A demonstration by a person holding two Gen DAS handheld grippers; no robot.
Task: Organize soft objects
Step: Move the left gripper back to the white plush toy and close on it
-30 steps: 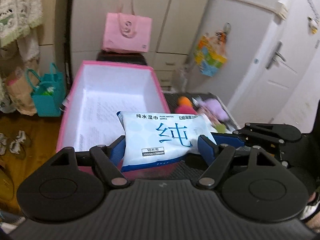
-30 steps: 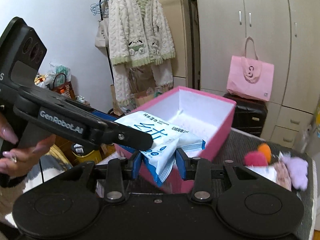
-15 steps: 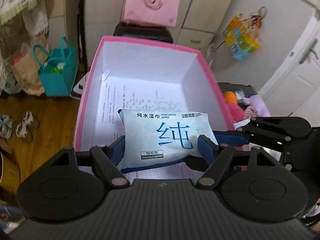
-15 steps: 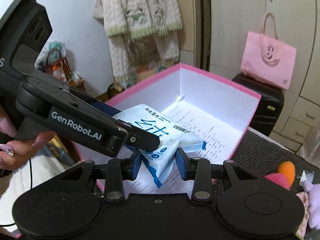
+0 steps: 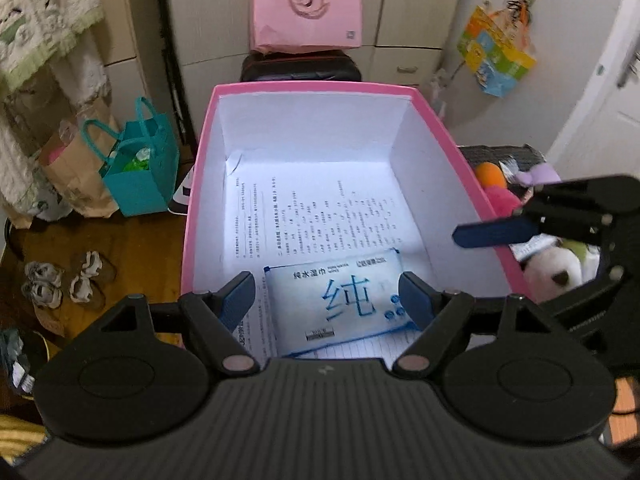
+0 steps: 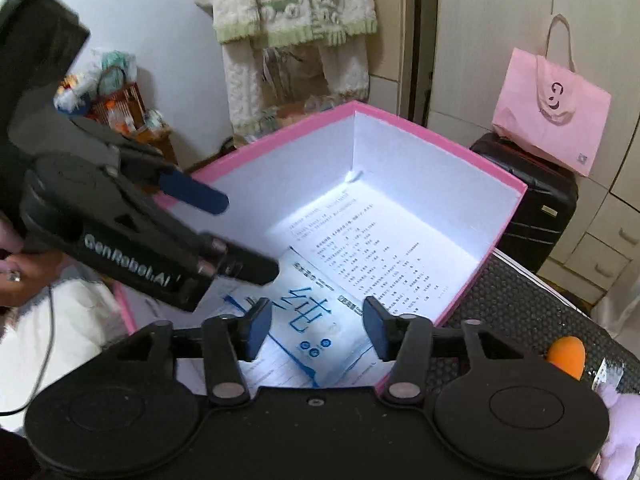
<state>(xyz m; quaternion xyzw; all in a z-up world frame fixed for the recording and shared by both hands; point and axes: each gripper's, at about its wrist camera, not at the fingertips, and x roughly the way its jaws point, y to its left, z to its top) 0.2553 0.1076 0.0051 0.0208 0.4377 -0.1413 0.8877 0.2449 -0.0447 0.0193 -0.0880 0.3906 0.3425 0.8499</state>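
Note:
A white and blue pack of wet wipes [image 5: 340, 304] lies flat on the printed paper at the near end of the pink box [image 5: 312, 89]; it also shows in the right wrist view [image 6: 316, 328]. My left gripper [image 5: 327, 300] is open above the pack, its fingers apart from it. My right gripper [image 6: 312, 328] is open too, over the same pack. The box [image 6: 444, 132] is white inside and holds nothing else that I can see. Soft toys [image 5: 496, 188] lie to the right of the box.
An orange ball [image 6: 566, 356] and a pale purple plush [image 6: 618, 412] lie on the dark mat [image 6: 520, 304] to the right of the box. A white plush [image 5: 556, 272] sits by the box's right wall. A pink bag [image 5: 306, 8] stands on a black case behind.
Both grippers moved over the box and opened. The wipes pack dropped from their grip onto the paper on the box floor.

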